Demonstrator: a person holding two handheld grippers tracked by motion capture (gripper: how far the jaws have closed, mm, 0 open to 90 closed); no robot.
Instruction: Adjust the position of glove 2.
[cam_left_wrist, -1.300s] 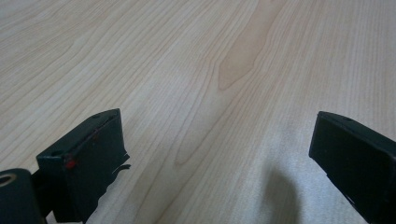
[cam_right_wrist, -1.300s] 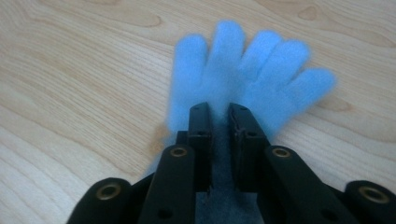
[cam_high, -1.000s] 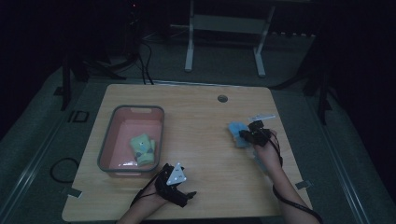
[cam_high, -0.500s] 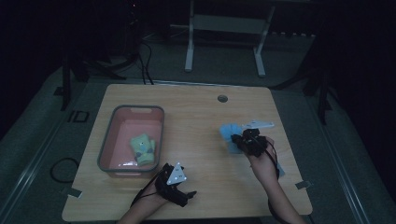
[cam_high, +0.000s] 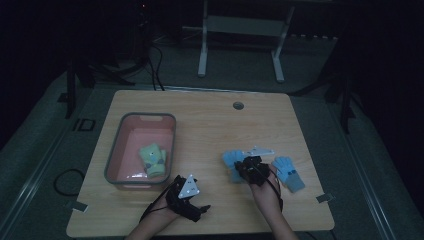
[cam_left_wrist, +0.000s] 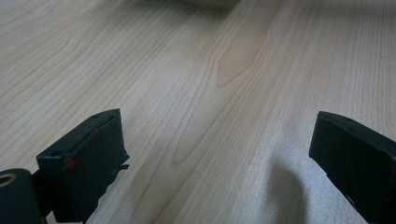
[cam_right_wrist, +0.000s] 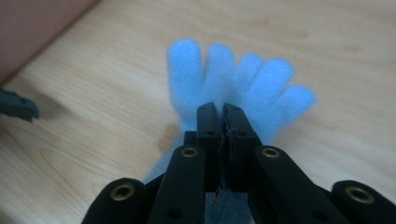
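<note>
Dim room, table (cam_high: 210, 120) | right gripper (cam_right_wrist: 223, 112) pinching half-hidden blue glove (cam_right_wrist: 233, 74) | left gripper (cam_left_wrist: 215, 154) spread

Overhead view; two close table (cam_high: 210, 125) views

left gripper (cam_high: 192, 200): jaws wide apart, low | right gripper (cam_high: 248, 167): jaws pressed together

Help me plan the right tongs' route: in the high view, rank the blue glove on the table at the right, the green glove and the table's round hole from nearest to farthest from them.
From the right tongs:
1. Blue glove, just right.
2. Green glove, left, inside the pink bin.
3. Round hole, at the table's far edge. It and the green glove are nearly tied.
</note>
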